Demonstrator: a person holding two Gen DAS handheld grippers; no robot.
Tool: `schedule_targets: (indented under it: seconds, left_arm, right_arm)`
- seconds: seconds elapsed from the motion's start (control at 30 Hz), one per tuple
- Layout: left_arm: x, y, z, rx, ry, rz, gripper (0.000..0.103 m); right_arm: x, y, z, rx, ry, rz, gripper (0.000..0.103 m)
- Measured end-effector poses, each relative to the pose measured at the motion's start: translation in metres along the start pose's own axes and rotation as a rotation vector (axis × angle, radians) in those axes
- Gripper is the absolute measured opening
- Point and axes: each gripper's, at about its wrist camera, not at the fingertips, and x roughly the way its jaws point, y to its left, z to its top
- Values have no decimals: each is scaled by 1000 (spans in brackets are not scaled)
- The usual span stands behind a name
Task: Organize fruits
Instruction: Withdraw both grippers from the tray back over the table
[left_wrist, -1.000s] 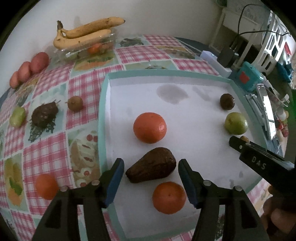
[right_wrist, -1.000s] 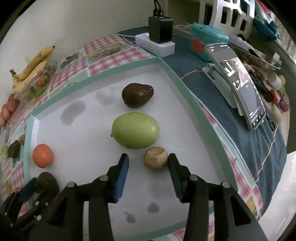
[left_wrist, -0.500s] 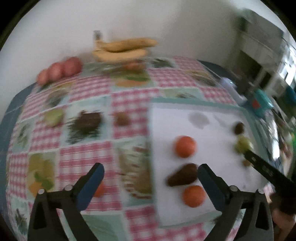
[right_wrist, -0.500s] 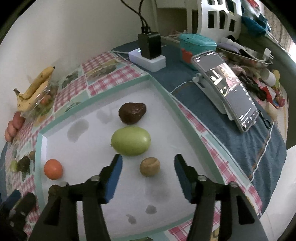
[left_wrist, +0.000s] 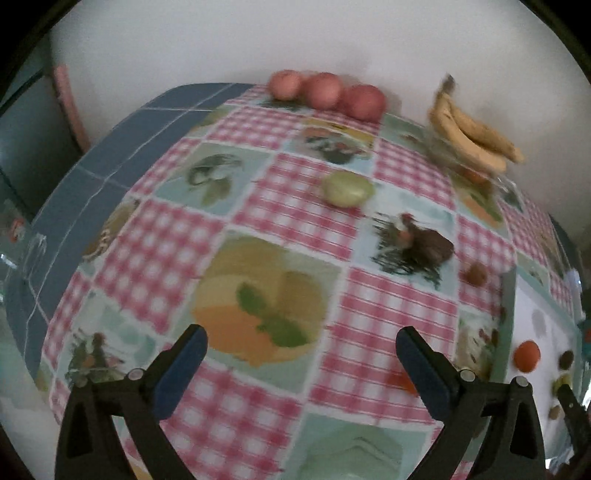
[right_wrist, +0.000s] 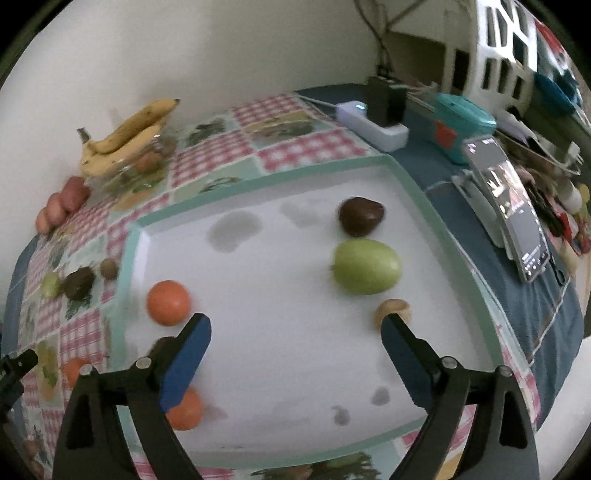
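Both hand-held grippers let go and pulled back, jaws wide and empty. My left hand-held gripper (left_wrist: 301, 363) swung off the tray (right_wrist: 266, 177) toward loose fruit on the counter (left_wrist: 155, 236); I judge the green fruit (left_wrist: 347, 188) next.

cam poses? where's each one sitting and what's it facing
Left wrist: on the left tool, jaws open, above the checked tablecloth, facing the wall, red fruits and bananas.
Right wrist: on the right tool, jaws open, over the white tray, green fruit ahead.
Shared: bananas, red fruits, tray, an orange.
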Motion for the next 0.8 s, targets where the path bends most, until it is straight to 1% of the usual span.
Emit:
schedule_targets:
  seconds: [0.03, 0.2, 0.3, 0.4, 0.47, 0.6, 0.7, 0.8]
  left_arm:
    - [-2, 4, 0, -6, -6, 4, 103]
    - [-6, 21, 2, -18, -26, 13, 103]
    - [-10, 31, 6, -27, -52, 9, 103]
    - [-13, 39, 10, -48, -88, 7, 103]
    - [-15, 45, 13, -57, -103, 14, 103]
    - [-15, 59, 20, -82, -109, 33, 103]
    - [-17, 73, 27, -121, -131, 44, 103]
    - [-16, 83, 33, -152, -139, 54, 103]
  right_arm:
    - [-3, 6, 0, -11, -8, 12, 96]
    - [-20, 42, 1, -88, -71, 59, 96]
    - [-27, 68, -1, -149, -108, 120, 96]
    - [-28, 100, -5, -215, -91, 120, 96]
    - [-26, 120, -9, -235, -79, 148, 96]
    - [-21, 158, -17, -278, -56, 220, 96]
    - [-19, 180, -19, -305, -58, 269, 96]
    - [-19, 186, -16, -305, -62, 300, 96]
